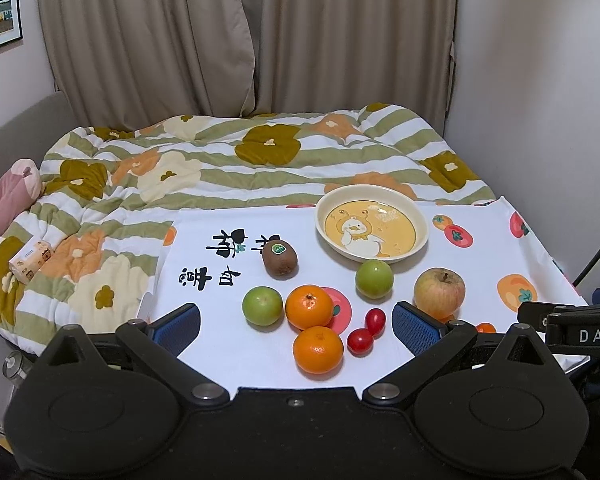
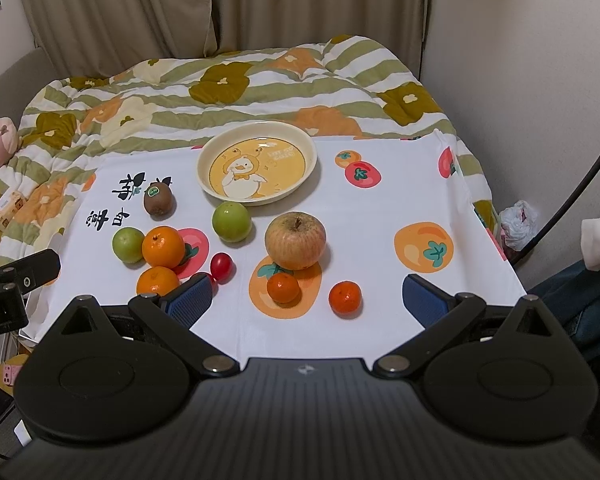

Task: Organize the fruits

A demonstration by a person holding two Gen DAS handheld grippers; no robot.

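both tongs stand apart and hold nothing: left gripper (image 1: 296, 322); right gripper (image 2: 306, 294); both hang above the near edge of the cloth (image 2: 380, 208), clear of all fruit.

the plate (image 2: 300, 148) sits empty at the far side of the cloth; all fruit lies loose in front of it: kiwi (image 2: 159, 199); two green fruits (image 2: 231, 222) (image 2: 128, 243); apple (image 2: 295, 240); two oranges (image 2: 163, 246) (image 2: 157, 281); two small mandarins (image 2: 283, 287) (image 2: 344, 298); two cherry tomatoes (image 1: 375, 321) (image 1: 359, 341).

judged state: no fruit placed yet; plate is the likely target.

risks:
- round fruit may roll off the cloth if nudged; the cloth appears to lie on a soft quilt (image 2: 220, 92), so the surface may give under pressure;
- the oranges, one green fruit and the tomatoes sit close together, some touching; a wide jaw may push a neighbour aside;
- tomatoes are small and soft; a hard grip may burst them;
- the apple is wide; an off-centre grip may slip;
- the plate is shallow; fruit dropped in may roll out.
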